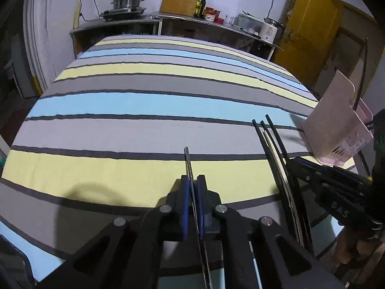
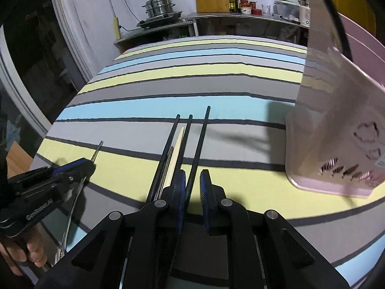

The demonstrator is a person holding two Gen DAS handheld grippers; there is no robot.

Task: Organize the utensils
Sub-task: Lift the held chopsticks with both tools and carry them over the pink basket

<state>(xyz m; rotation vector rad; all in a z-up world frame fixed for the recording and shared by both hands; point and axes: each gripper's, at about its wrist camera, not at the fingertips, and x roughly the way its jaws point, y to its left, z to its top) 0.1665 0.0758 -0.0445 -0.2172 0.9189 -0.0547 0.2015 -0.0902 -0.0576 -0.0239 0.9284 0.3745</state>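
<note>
The pink utensil holder (image 2: 336, 130) stands at my two o'clock on the striped tablecloth (image 2: 168, 91), ready for filling. My right gripper (image 2: 192, 183) is part-open around one black chopstick (image 2: 198, 144), apparently to pick it from the bunch; whether it pinches, I cannot tell. My left gripper (image 1: 192, 192) is clamped on a thin metal utensil (image 1: 188, 161), pointing to twelve.

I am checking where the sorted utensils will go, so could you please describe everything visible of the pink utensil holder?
The pink utensil holder is a tall container of smooth, pale pink plastic, as it looks. Its front wall carries cut-out shapes and slots low down, and its base flares into a rounded lip. It stands upright on the striped cloth, to the right of the loose chopsticks, apart from them. A dark thin stick rises from its top. Neither gripper touches it.
</note>
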